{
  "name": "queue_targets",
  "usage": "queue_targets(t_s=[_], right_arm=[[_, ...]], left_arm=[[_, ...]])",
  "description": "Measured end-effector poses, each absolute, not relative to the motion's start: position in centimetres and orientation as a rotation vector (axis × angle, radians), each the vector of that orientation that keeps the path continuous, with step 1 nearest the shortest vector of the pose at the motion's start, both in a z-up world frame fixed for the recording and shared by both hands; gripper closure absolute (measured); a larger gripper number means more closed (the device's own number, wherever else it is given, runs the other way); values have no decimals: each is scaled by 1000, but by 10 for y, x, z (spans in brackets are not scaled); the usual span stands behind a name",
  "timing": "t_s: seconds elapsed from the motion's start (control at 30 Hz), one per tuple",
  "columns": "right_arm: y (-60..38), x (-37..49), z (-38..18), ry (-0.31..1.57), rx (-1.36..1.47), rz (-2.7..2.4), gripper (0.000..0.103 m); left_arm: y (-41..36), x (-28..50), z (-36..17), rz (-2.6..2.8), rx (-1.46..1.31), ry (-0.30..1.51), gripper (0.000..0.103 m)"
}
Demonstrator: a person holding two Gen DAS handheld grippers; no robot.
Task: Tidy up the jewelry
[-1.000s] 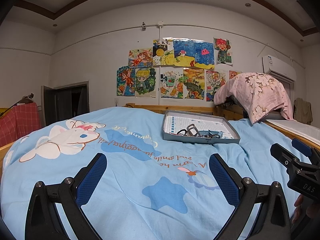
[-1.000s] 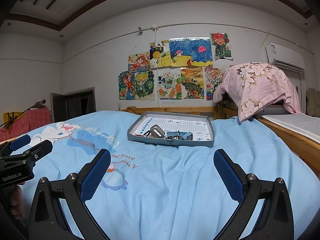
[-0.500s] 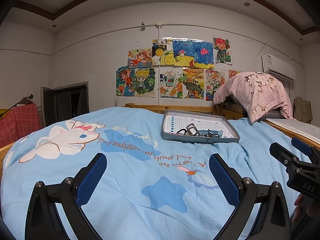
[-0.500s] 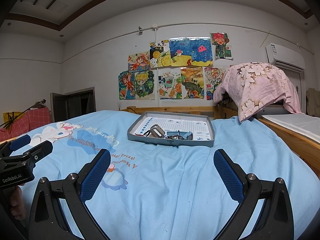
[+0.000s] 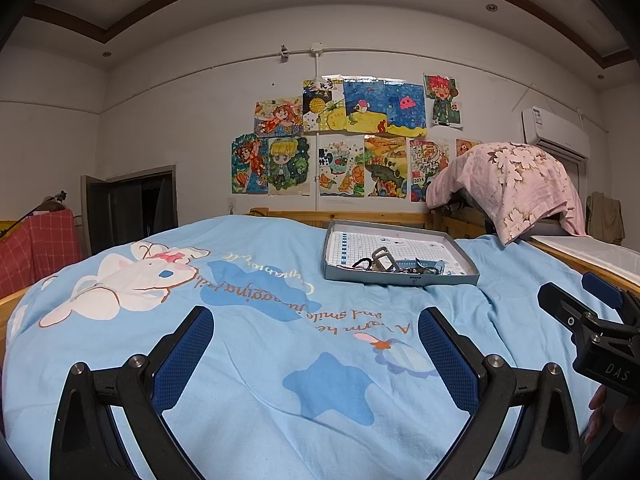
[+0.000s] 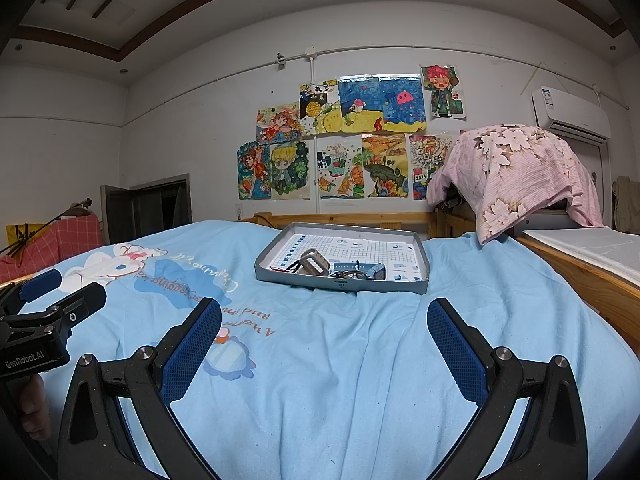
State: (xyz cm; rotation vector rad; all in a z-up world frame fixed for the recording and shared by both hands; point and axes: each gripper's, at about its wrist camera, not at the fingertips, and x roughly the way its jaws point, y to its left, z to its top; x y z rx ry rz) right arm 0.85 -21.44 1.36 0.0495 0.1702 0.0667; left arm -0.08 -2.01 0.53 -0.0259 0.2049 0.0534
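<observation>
Grey tray sits on the blue bedspread at twelve o'clock from the right gripper, holding tangled jewelry along its near edge. Left gripper sees it at one o'clock. Both grippers hang released, empty, well short of it.

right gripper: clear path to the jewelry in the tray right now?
Probably yes. The right gripper is open and aimed at the tray; only bare blue bedspread lies between, and the jewelry sits near the front wall.

Both grippers have black frames, silver screws, blue textured jaws, with "GenRobot.AI" lettering on the left gripper
</observation>
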Motion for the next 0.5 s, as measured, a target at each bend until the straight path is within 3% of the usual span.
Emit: queue_targets(t_s=[0.5], right_arm=[[-215, 8, 14, 171, 48, 67, 2]], left_arm=[[-17, 0, 9, 48, -23, 216, 0]])
